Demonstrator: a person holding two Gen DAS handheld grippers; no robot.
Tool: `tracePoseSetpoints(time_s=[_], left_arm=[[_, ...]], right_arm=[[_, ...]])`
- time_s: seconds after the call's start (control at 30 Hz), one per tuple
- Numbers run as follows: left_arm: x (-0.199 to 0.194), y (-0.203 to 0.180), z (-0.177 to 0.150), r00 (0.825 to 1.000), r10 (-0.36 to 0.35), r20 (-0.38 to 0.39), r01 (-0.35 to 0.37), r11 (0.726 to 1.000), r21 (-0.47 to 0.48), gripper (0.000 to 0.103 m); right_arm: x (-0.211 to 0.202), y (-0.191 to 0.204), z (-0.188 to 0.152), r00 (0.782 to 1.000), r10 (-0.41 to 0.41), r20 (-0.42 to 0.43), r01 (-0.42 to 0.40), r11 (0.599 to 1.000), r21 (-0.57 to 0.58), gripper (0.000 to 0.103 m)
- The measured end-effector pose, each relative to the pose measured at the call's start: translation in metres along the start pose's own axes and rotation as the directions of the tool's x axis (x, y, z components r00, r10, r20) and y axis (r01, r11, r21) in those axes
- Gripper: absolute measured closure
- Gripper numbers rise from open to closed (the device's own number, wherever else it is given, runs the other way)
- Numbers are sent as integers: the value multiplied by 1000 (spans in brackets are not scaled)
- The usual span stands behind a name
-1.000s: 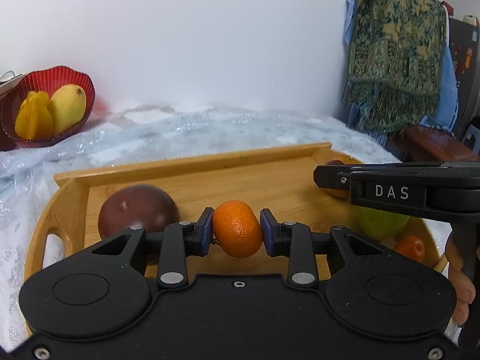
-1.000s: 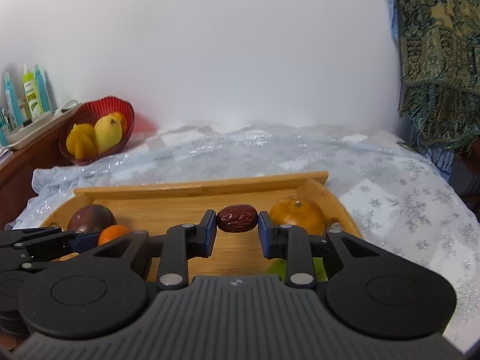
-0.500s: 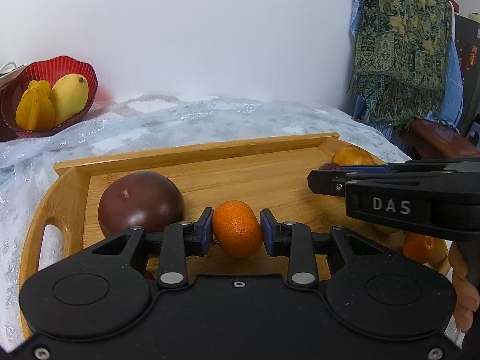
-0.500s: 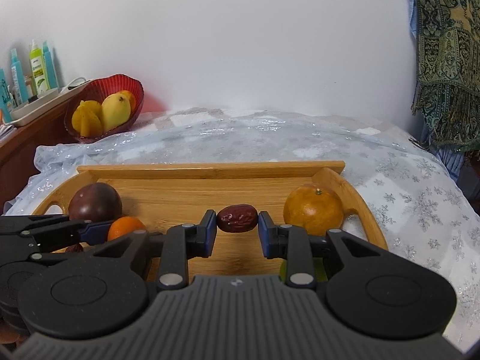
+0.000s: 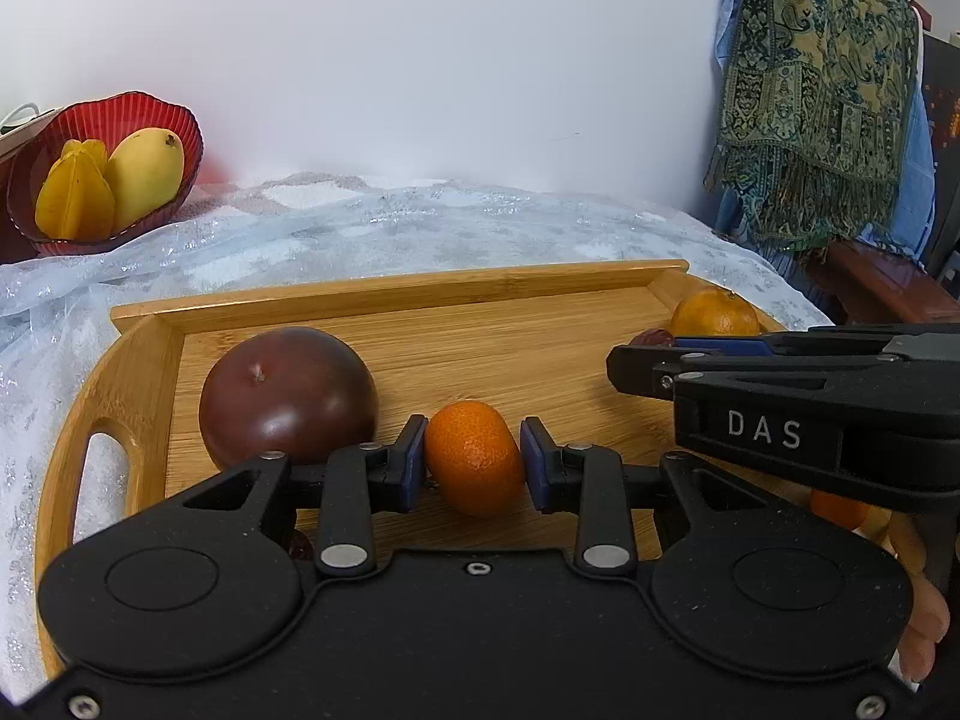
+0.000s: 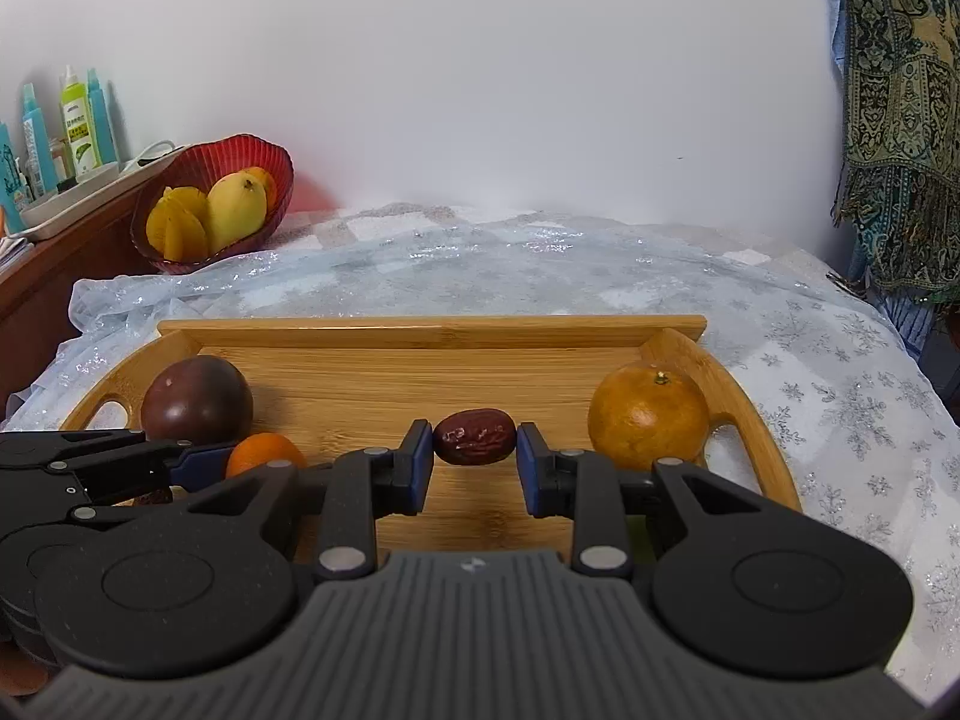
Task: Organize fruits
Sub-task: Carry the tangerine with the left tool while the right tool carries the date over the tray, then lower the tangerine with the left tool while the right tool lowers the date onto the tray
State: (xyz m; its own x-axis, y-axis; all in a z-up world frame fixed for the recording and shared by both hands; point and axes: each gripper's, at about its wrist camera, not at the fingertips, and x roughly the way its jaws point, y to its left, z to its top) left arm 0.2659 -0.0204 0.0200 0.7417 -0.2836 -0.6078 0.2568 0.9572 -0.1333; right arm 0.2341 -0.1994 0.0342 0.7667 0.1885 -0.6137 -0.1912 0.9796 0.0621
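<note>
From the left wrist camera, the left gripper (image 5: 474, 461) pinches a small orange kumquat (image 5: 475, 457) between its blue pads, above the wooden tray (image 5: 420, 300), just right of the dark passion fruit (image 5: 288, 396). From the right wrist camera, the right gripper (image 6: 474, 456) clamps a red date (image 6: 474, 437) over the tray's middle, left of the tangerine (image 6: 648, 415) near the tray's right handle.

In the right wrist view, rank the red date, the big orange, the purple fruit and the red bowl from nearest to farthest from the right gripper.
1. Red date, between the right gripper's fingers.
2. Big orange, just right, by the tray handle.
3. Purple fruit, tray's left end.
4. Red bowl, far left, off the tray.
</note>
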Motion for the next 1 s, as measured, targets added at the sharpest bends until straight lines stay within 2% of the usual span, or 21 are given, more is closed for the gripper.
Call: tracePoseSetpoints(time_s=[0.2, 0.37, 0.63, 1.0], left_arm=[[-1, 0, 0, 1000, -1, 0, 1, 1000, -3, 72], [-1, 0, 0, 1000, -2, 0, 2, 1000, -5, 71], [0, 1, 0, 1000, -4, -2, 4, 1000, -10, 71], [1, 4, 1, 1000, -13, -5, 13, 1000, -19, 71]], right_arm=[[3, 3, 1, 999, 36, -8, -36, 999, 14, 69], [5, 4, 2, 1000, 7, -14, -7, 1000, 7, 69], [18, 6, 14, 997, 34, -71, -32, 999, 17, 69], [27, 2, 15, 994, 12, -113, -11, 1000, 12, 68]])
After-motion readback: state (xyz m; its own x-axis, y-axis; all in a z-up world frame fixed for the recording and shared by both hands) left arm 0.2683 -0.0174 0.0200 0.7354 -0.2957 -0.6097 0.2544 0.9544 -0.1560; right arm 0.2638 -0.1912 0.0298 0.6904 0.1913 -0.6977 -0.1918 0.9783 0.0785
